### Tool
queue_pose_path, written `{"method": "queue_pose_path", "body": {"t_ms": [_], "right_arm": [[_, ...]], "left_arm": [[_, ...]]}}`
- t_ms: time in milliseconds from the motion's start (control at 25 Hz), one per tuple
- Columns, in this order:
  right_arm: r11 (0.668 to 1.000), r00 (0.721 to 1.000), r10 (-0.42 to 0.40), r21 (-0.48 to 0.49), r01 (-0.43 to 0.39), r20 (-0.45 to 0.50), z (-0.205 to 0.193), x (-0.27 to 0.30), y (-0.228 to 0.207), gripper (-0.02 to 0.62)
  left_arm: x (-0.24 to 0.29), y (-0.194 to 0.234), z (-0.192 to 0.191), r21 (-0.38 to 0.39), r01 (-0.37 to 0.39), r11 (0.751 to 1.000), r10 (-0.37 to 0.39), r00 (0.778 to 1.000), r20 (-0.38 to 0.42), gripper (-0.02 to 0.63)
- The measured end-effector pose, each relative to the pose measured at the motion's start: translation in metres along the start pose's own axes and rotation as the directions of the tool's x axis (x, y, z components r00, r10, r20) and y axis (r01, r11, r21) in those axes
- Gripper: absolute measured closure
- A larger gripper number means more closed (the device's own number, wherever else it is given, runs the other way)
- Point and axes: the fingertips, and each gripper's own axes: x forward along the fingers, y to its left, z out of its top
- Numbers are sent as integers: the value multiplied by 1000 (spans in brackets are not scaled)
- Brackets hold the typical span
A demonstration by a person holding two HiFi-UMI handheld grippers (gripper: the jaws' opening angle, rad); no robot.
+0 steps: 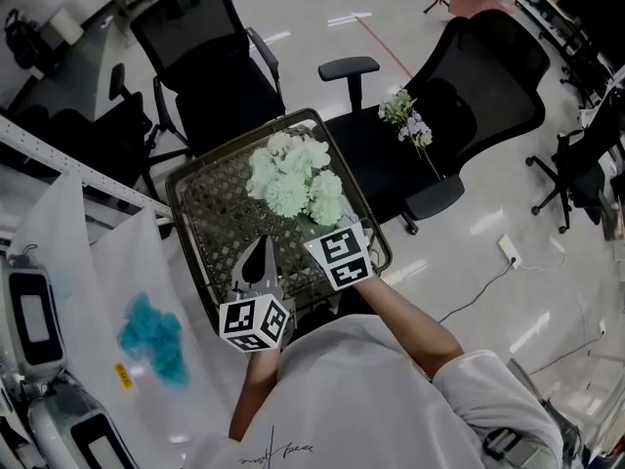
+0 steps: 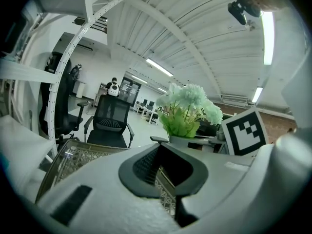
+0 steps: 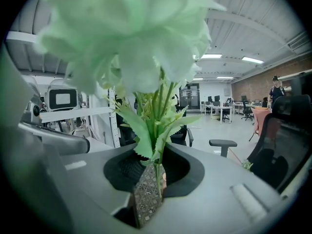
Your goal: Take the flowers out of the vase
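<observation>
A bunch of pale green flowers (image 1: 293,179) stands over a small woven-top table (image 1: 187,203). My right gripper (image 1: 325,226) reaches in under the blooms from the near side. In the right gripper view it (image 3: 155,179) is shut on the green stems (image 3: 157,130), with the blooms (image 3: 131,33) filling the top. My left gripper (image 1: 262,242) hovers over the table to the left of the bunch, jaws together with nothing in them. The left gripper view shows it (image 2: 168,189) facing the flowers (image 2: 187,104) and the grey vase rim (image 2: 181,141). The head view hides the vase.
A small flower sprig (image 1: 408,117) lies on the black office chair (image 1: 459,96) to the right. Another black chair (image 1: 210,62) stands behind the table. At the left a teal flower (image 1: 154,335) rests on a white sheet (image 1: 88,262).
</observation>
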Motion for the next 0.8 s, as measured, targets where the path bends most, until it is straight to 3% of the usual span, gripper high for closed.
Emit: {"method": "queue_pose_path", "body": {"t_ms": [800], "right_arm": [[999, 999, 16, 50, -14, -35, -17, -29, 34, 514]], "left_arm": [[-15, 12, 3, 43, 10, 999, -9, 1000, -10, 604]]}}
